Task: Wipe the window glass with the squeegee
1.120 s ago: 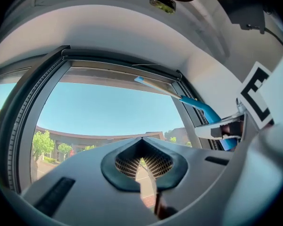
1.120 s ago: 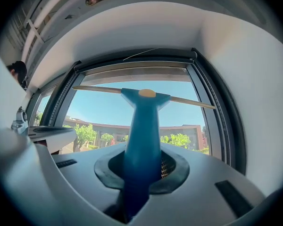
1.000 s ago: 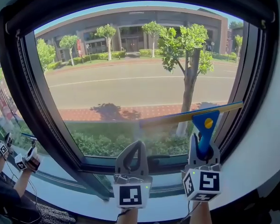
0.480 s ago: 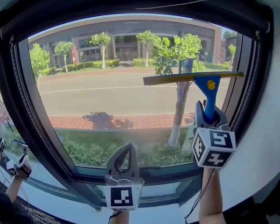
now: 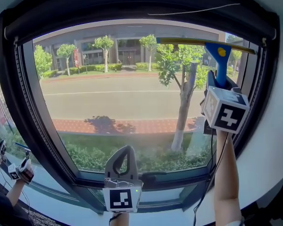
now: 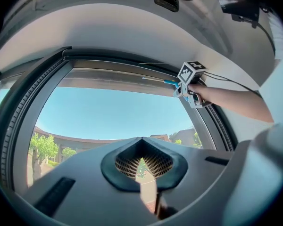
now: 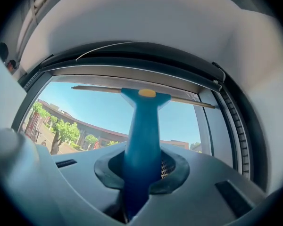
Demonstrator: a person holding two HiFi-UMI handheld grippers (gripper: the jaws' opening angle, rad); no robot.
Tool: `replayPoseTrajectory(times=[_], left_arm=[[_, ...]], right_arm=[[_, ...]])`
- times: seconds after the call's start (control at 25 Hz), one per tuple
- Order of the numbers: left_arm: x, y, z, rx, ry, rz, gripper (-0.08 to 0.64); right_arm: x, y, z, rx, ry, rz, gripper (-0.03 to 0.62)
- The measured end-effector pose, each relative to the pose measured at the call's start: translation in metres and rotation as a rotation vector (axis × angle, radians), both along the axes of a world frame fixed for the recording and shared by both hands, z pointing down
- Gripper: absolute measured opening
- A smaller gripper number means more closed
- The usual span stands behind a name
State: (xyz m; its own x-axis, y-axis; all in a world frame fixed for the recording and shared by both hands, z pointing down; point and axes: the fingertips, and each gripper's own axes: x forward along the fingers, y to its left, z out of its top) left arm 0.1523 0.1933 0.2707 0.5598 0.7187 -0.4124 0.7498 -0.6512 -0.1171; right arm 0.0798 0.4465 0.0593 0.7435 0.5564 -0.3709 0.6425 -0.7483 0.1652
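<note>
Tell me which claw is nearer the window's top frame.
Right. The right claw is up high, holding the squeegee with its blade just under the top frame; the left claw sits low, by the bottom frame.

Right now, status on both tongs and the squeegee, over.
Right tongs shut on blue plastic squeegee, by its handle. Blade at top of the window glass. Left tongs shut, empty, held low. No obstruction seen.

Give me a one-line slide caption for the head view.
Right gripper holds the blue squeegee at the top of the window glass; left gripper hangs shut and empty below.
</note>
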Motion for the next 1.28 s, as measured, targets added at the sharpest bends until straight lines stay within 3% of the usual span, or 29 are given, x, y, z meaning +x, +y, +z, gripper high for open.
replayPoseTrajectory(times=[0.56, 1.28], left_arm=[[0.006, -0.008, 0.006, 0.004, -0.011, 0.004, -0.008], [0.005, -0.013, 0.002, 0.02, 0.001, -0.004, -0.009]], right_arm=[[0.015, 0.008, 0.003, 0.059, -0.084, 0.02, 0.072], [0.017, 0.006, 0.024, 0.067, -0.116, 0.052, 0.072]])
